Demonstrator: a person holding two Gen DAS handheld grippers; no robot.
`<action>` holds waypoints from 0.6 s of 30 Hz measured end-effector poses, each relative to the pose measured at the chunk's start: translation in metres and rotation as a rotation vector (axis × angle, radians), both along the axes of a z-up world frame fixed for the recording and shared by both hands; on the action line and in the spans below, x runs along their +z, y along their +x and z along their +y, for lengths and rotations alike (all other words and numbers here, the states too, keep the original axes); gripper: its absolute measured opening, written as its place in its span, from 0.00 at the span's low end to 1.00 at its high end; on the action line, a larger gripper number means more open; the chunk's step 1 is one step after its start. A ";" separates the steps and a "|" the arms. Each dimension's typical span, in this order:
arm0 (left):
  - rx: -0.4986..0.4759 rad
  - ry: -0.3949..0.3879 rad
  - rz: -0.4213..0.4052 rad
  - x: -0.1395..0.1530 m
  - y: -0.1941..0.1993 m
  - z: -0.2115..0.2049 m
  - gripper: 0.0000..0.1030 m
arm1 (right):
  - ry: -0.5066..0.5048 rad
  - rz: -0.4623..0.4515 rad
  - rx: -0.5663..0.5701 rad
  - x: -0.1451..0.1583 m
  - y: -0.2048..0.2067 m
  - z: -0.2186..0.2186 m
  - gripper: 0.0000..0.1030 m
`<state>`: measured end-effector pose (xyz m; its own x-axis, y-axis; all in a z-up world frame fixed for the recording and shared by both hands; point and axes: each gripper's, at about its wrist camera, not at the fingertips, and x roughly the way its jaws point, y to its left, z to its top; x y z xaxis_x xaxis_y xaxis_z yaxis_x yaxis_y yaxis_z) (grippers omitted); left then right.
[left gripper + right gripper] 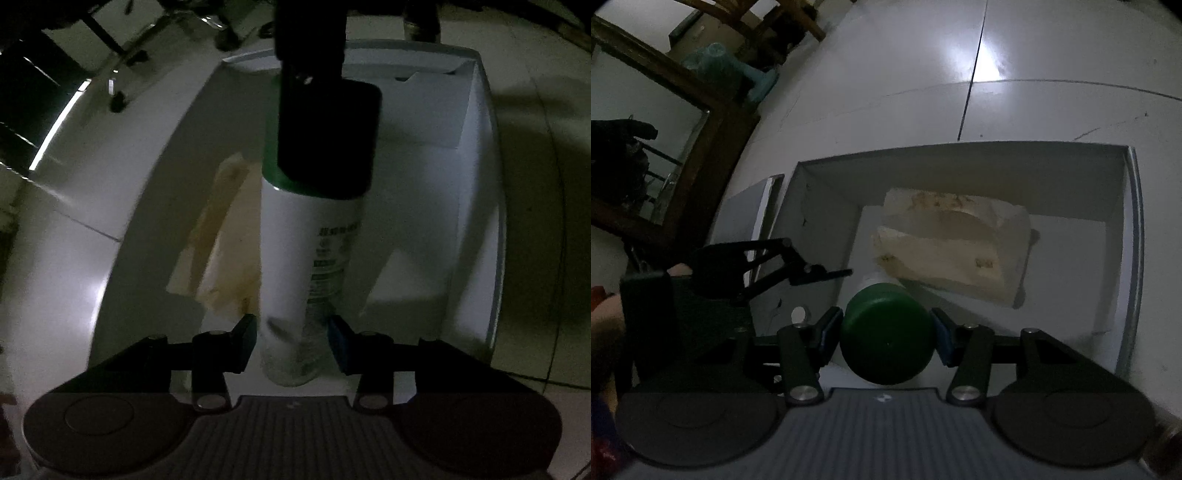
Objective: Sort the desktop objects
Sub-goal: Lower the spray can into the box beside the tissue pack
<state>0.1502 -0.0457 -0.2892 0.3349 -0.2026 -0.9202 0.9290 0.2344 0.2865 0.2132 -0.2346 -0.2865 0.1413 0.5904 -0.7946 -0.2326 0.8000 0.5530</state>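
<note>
A white bottle (pixel 303 258) with a green cap (pixel 886 338) is held over an open white box (pixel 476 177). My left gripper (pixel 291 343) is shut on the bottle's clear lower end. My right gripper (pixel 886 336) is shut on the green cap; in the left wrist view its dark finger (pixel 328 129) covers the cap end. In the right wrist view the left gripper (pixel 812 273) shows as dark linkages at the left. A crumpled, stained cream paper (pixel 953 243) lies on the box floor under the bottle, and also shows in the left wrist view (pixel 221 236).
The box (pixel 1130 236) sits on a pale tiled floor (pixel 1034 48). A flat white lid or panel (pixel 753 214) lies just left of it. A dark wooden frame (pixel 701 155) and a teal object (pixel 738 70) stand at the far left.
</note>
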 end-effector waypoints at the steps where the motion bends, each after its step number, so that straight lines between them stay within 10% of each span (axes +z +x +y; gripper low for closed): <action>1: -0.021 0.007 0.006 -0.002 0.002 -0.002 0.41 | 0.000 0.010 0.001 -0.001 0.001 -0.002 0.54; 18: -0.248 0.049 0.037 -0.038 0.021 -0.021 0.45 | 0.038 0.124 -0.018 -0.034 0.018 -0.034 0.61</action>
<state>0.1717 -0.0667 -0.3270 0.2458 -0.2297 -0.9417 0.9665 -0.0156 0.2561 0.2316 -0.2690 -0.3209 0.0547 0.6183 -0.7840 -0.1465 0.7817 0.6063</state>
